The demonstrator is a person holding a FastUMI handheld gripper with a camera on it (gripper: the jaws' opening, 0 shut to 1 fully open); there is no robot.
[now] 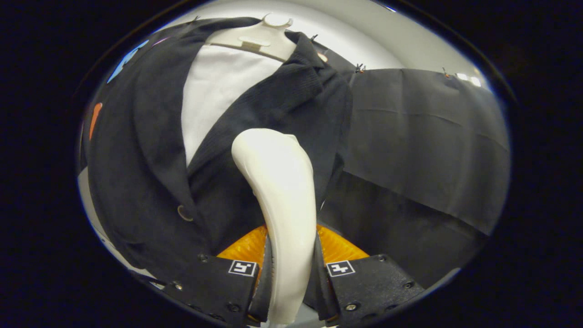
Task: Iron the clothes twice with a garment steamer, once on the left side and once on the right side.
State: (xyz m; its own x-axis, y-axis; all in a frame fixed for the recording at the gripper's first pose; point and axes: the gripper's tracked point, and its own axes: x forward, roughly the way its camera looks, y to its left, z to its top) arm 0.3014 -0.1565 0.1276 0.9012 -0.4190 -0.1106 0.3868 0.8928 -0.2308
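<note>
A dark jacket (155, 150) hangs on a pale mannequin (268, 34) over a white shirt (214, 91), with the black cloth wall (423, 146) just beside it. The tool (291, 273) is clamped on the white garment steamer (282, 200), both fingers pressing its handle. The steamer's long axis runs forward, its rounded head lying against the jacket's front panel beside the lapel.

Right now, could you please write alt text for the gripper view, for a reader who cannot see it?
The tool is shut on a white garment steamer, whose head rests against a dark jacket. The jacket hangs open over a white shirt on a pale mannequin.
</note>
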